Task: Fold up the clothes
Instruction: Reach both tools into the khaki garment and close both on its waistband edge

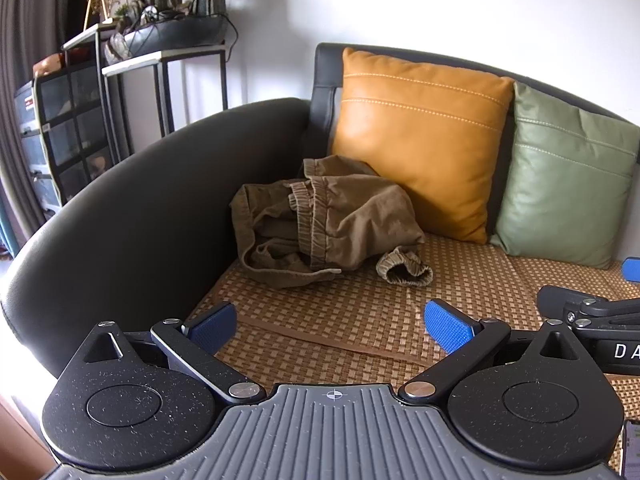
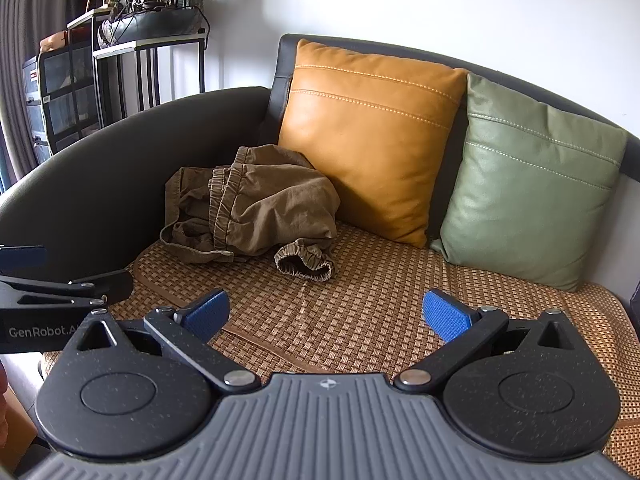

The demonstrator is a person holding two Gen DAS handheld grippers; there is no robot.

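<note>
Dark leather sofa (image 1: 152, 216) against white wall, seat covered by woven mat (image 1: 360, 320). Crumpled brown trousers (image 1: 320, 224) heaped on mat in sofa's back corner, leaning against orange cushion (image 1: 420, 140); one elastic cuff (image 1: 404, 270) spills forward from heap. Green cushion (image 1: 568, 184) just beside orange cushion, farther from trousers. Left gripper (image 1: 334, 326) hovers over mat, short of trousers, jaws wide apart, empty. Right gripper (image 2: 328, 316) likewise short of trousers, jaws apart, holding nothing.
</note>
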